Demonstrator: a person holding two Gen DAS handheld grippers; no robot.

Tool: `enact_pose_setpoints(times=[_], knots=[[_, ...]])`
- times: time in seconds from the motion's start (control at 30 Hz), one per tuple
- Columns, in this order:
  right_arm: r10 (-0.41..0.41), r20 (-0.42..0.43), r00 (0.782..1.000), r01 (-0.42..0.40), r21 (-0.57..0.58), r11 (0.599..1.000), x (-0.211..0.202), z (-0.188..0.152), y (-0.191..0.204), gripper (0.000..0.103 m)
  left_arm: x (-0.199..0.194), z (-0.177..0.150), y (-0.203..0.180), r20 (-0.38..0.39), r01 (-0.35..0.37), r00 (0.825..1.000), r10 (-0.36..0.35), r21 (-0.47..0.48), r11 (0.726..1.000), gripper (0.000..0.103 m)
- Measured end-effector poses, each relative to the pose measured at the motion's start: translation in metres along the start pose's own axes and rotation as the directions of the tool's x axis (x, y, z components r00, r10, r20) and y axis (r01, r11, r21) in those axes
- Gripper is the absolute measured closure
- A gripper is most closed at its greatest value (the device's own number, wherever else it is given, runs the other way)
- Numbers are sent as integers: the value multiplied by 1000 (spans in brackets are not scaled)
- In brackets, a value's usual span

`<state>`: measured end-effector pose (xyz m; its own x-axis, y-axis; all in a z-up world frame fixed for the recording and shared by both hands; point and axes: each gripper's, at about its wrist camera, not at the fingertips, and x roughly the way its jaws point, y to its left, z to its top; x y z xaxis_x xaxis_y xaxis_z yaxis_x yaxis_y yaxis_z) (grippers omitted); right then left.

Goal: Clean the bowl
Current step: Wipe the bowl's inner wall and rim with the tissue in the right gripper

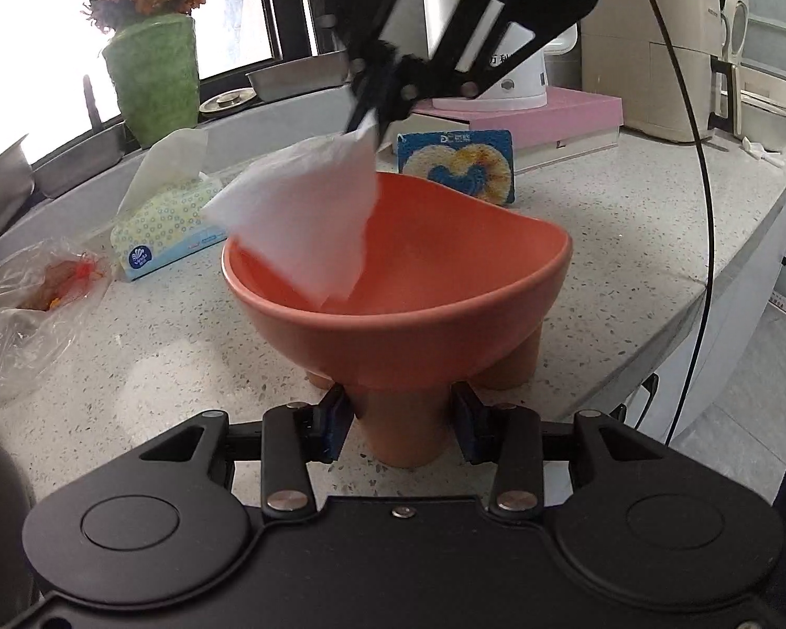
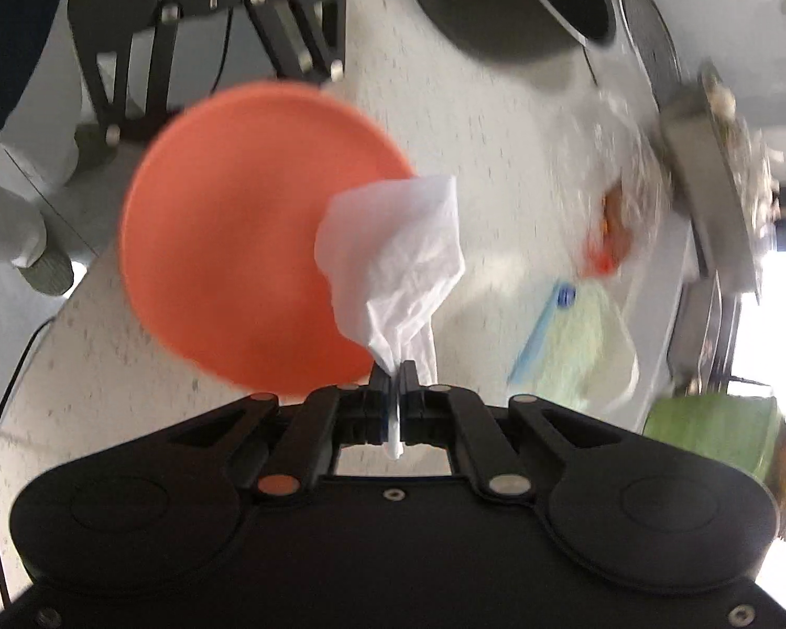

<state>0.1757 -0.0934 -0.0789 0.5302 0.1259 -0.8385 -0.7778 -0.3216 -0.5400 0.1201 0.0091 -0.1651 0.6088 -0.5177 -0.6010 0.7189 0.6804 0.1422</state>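
An orange footed bowl stands on the speckled counter. My left gripper is shut on the bowl's near leg, one pad on each side. From above, my right gripper is shut on a white tissue, which hangs down into the bowl's left half. In the right wrist view, which is blurred, the tissue sticks out of the right gripper over the rim of the bowl. The left gripper's body shows beyond the bowl.
A tissue box and a clear plastic bag lie left of the bowl. Behind it stand a blue sponge, a pink box and a green vase. The counter's edge curves on the right, crossed by a black cable.
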Motion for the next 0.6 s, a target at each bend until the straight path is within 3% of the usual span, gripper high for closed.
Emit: enact_pose_setpoints(times=[0.27,0.4,0.6], knots=[[94,-58,994,-98,-71,993,-13,-7,46,100,5,4,2,2,8,1000,-8,-9,1000,63],[136,7,991,-134,-99,986,-31,9,65,100,7,6,2,-3,9,1000,-9,7,1000,63],[119,127,985,-109,-85,990,-53,44,48,100,8,7,1,-8,7,1000,-7,19,1000,63]])
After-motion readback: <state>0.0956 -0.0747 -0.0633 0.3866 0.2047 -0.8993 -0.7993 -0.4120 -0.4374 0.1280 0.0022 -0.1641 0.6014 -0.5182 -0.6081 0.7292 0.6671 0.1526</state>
